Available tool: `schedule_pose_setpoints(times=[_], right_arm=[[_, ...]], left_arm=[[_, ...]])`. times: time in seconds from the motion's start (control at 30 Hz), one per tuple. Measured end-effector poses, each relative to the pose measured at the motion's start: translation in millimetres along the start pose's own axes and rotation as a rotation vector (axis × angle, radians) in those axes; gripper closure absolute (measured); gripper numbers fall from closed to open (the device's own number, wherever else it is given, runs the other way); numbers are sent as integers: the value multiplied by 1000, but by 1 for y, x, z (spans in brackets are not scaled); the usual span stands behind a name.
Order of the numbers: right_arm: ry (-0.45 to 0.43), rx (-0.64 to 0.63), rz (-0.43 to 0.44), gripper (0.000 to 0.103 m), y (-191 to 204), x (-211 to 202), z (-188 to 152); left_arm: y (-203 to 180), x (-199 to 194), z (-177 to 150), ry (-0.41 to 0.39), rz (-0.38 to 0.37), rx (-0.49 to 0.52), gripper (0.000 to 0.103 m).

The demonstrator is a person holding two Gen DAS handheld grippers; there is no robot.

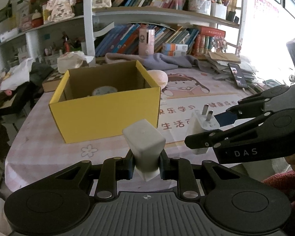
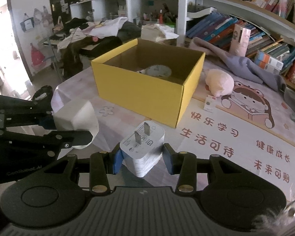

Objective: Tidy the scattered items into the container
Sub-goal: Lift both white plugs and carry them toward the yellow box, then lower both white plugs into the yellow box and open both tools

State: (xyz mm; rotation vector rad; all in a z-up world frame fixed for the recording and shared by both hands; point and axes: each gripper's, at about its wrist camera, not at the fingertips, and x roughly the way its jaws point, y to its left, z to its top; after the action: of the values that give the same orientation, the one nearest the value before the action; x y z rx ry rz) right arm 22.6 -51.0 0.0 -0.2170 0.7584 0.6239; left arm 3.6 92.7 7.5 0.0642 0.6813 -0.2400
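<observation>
An open yellow cardboard box (image 1: 108, 110) (image 2: 147, 92) stands on the table with a round pale item inside. My left gripper (image 1: 146, 166) is shut on a plain white block (image 1: 145, 141), held above the table in front of the box. From the right wrist view the same white block (image 2: 76, 118) shows at the left in the left gripper (image 2: 55, 129). My right gripper (image 2: 142, 158) is shut on a white plug charger (image 2: 142, 147) with its two prongs pointing up. In the left wrist view the charger (image 1: 202, 125) is at the right, in the right gripper (image 1: 212, 125).
A pink plush toy (image 2: 219, 84) and a small white carton (image 2: 210, 103) lie on the cartoon-print table mat (image 2: 236, 137) right of the box. Grey cloth (image 2: 240, 63), a phone (image 1: 237, 74), paper stacks and bookshelves crowd the back. Clothes pile up at the far left.
</observation>
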Motion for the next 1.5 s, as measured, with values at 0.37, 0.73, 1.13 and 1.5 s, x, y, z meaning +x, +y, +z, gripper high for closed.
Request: schedule_pose_setpoints(times=[0.37,0.73,1.13,1.5], right_arm=[[-3,-30,36,63,-2,13,13],[-48,-111,64,63,-7,36,50],[-131,-142,14,63,-37,62,105],[-80,-202,7,63,-59,124,142]], left_arm=[[8,5,5,2,29,-22,80],[31,21,27,-46,81,-38,81],[61,57,82,-137,106,13,81],[84,110,110,-100,89,46,81]])
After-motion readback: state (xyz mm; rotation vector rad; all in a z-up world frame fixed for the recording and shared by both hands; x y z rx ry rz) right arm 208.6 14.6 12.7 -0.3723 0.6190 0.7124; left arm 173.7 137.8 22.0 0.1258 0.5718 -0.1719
